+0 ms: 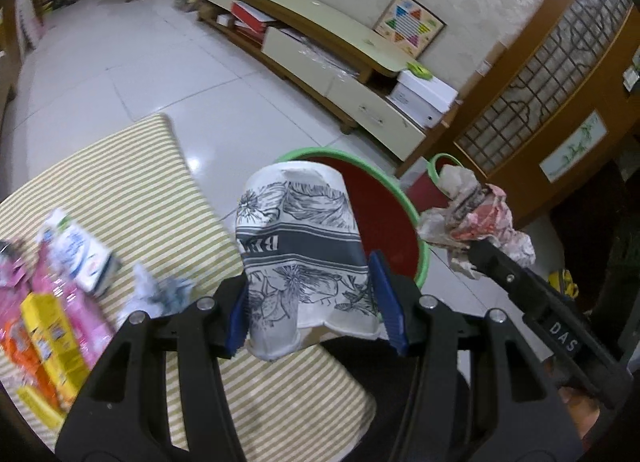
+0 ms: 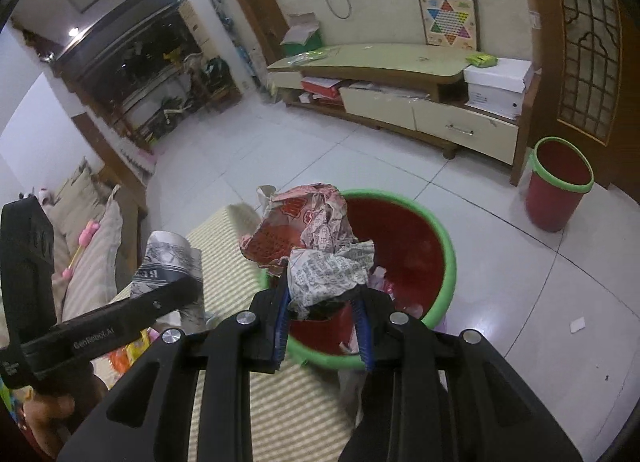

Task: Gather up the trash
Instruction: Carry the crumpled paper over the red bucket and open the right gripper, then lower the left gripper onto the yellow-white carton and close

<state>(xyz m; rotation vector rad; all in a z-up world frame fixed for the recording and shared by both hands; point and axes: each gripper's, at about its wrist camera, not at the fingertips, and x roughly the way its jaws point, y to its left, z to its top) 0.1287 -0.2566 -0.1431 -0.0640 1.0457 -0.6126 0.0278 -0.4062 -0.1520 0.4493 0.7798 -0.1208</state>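
Note:
My left gripper (image 1: 314, 302) is shut on a crushed paper cup (image 1: 298, 246) with a grey floral print, held over the table edge just short of the red bin with a green rim (image 1: 402, 198). My right gripper (image 2: 324, 324) is shut on a crumpled red-and-white paper wrapper (image 2: 312, 238), right above the near rim of the same bin (image 2: 448, 258). In the left wrist view the wrapper (image 1: 476, 214) and the right gripper (image 1: 480, 252) hang at the right of the bin. The cup (image 2: 170, 262) and the left gripper's arm show at the left in the right wrist view. Some trash lies inside the bin.
More litter lies on the striped tablecloth (image 1: 132, 174): a white carton (image 1: 80, 250), pink and yellow packets (image 1: 52, 326), a crumpled paper ball (image 1: 156, 290). A second red bin (image 2: 558, 186) stands on the tiled floor near a low cream TV cabinet (image 2: 400, 94). A sofa (image 2: 88, 246) is at the left.

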